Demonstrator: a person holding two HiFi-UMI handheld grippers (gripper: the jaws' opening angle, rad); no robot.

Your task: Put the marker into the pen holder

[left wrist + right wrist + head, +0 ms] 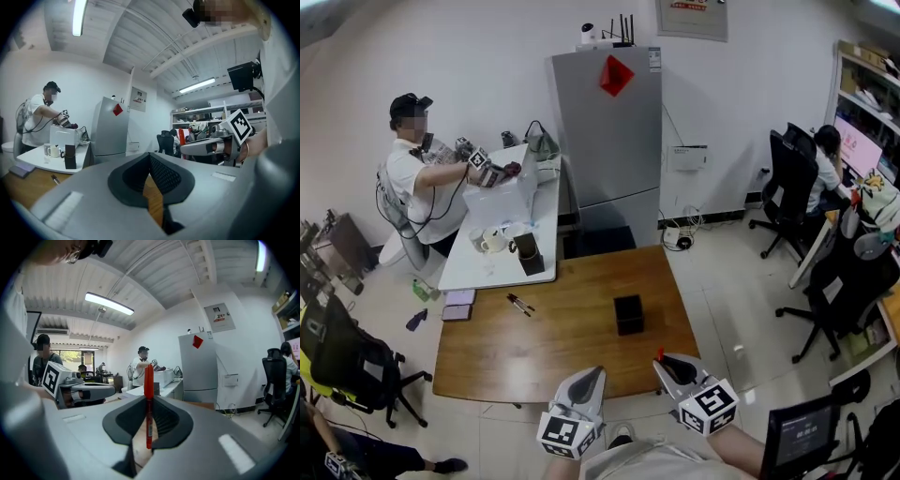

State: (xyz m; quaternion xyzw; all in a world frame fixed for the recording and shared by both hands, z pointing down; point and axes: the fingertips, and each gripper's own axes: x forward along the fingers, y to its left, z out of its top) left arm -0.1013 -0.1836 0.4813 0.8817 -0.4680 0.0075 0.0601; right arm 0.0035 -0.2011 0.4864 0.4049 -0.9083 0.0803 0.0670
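With the slim red marker (pixel 148 394) clenched upright in the grey right gripper (pixel 148 425), short of the black cube-shaped pen holder (pixel 629 314) on the brown wooden table (pixel 553 361), the next move is probably carrying it over the holder's mouth; the left gripper (pixel 150 185) is closed and empty.

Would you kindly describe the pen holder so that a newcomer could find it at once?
Find the wooden table in front of the grey fridge. The pen holder is the small black box standing alone right of the table's middle. Unlike the dark box on the white table, it sits on wood, apart from the pen lying to its left.
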